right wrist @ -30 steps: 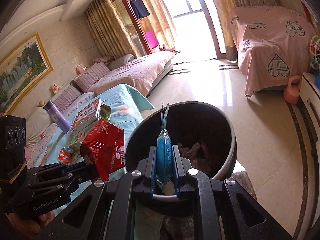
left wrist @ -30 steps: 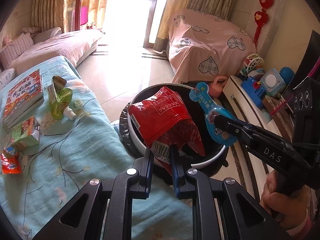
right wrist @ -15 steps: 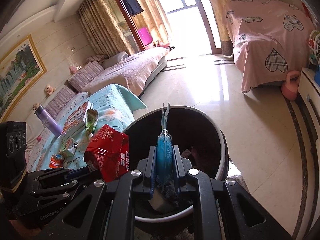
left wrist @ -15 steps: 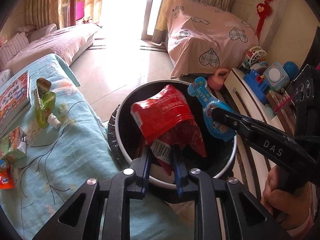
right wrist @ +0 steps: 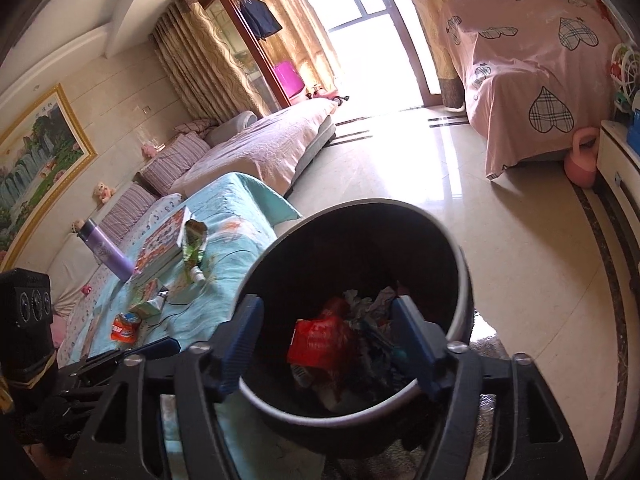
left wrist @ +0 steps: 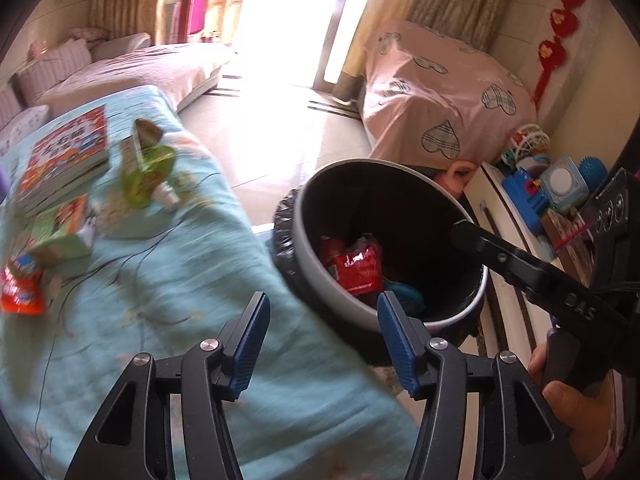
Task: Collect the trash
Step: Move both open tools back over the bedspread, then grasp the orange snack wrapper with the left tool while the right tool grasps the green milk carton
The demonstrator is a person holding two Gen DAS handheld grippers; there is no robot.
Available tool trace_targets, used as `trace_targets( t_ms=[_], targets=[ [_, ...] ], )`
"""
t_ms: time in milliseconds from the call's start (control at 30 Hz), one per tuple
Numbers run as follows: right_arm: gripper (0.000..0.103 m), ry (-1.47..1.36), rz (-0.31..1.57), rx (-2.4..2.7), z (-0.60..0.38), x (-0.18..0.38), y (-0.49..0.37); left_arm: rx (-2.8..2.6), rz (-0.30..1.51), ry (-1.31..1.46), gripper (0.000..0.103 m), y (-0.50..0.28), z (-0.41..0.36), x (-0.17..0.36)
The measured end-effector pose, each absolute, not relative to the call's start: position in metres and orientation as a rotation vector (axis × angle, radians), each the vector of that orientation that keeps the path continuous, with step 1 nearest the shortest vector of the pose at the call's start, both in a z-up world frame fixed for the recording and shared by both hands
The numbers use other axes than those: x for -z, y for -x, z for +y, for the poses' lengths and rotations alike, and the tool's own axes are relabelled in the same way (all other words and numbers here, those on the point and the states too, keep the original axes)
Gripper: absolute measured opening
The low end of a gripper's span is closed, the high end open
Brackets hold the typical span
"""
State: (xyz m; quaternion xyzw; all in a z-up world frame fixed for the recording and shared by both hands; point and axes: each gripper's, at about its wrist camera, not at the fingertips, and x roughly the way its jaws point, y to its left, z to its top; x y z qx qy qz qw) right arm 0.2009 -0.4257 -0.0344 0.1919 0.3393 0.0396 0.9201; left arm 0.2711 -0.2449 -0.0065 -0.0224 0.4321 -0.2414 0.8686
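Fingers of both grippers stand spread wide with nothing between them. The left gripper (left wrist: 322,334) points out over the turquoise bedspread (left wrist: 168,280), its right blue pad (left wrist: 394,338) just beside the near rim of the trash bin (left wrist: 308,236). The right gripper (right wrist: 326,340) hangs tilted down over the bin's (right wrist: 466,280) mouth, its two fingers framing the opening at 9 and 3 o'clock.

From the left wrist, the right gripper (left wrist: 460,230) reaches in from 3 o'clock, its black fingertip over the far side of the bin, with the person's right hand (left wrist: 576,412) wrapped on the handle at 4 o'clock. From the right wrist, the left gripper (right wrist: 160,348) shows only as dark fingers at 8 o'clock above the bedspread (right wrist: 224,216).

Inside the black-lined bin lies the red snack bag (left wrist: 356,268), with something blue (left wrist: 404,292) just beside it toward 4 o'clock; the right wrist view adds crumpled paper (right wrist: 360,300) behind the red snack bag (right wrist: 320,340).

Left on the bedspread: a green pouch (left wrist: 146,164) with white cap, a green carton (left wrist: 60,228), an orange-red wrapper (left wrist: 22,288) and a picture book (left wrist: 68,152). Only the right wrist view shows a purple bottle (right wrist: 106,252) beside the picture book (right wrist: 164,240), and the green pouch (right wrist: 194,244) at its near edge.
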Motion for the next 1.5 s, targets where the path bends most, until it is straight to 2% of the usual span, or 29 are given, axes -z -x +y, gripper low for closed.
trace_targets(
  t_ms=[100,667,800,1100,1500],
  targets=[
    [0.090,-0.391,0.691,-0.117,-0.405,0.034,-0.196,0.473,0.887,0.070,0.058,-0.254,-0.221,0.006],
    [0.092,-0.308,0.781,-0.336,-0.285,0.047,-0.200,0.239,0.893,0.251,0.059,-0.196,-0.059,0.002],
    [0.098,-0.264,0.815,-0.427,-0.257,0.051,-0.207,0.192,0.896,0.293,0.059,-0.192,-0.031,0.003],
    [0.098,-0.173,0.855,-0.538,-0.213,0.060,-0.226,0.130,0.925,0.353,0.059,-0.196,0.004,0.019],
    [0.098,-0.040,0.837,-0.628,-0.182,0.064,-0.275,0.131,0.942,0.440,0.059,-0.245,0.019,0.033]
  ],
)
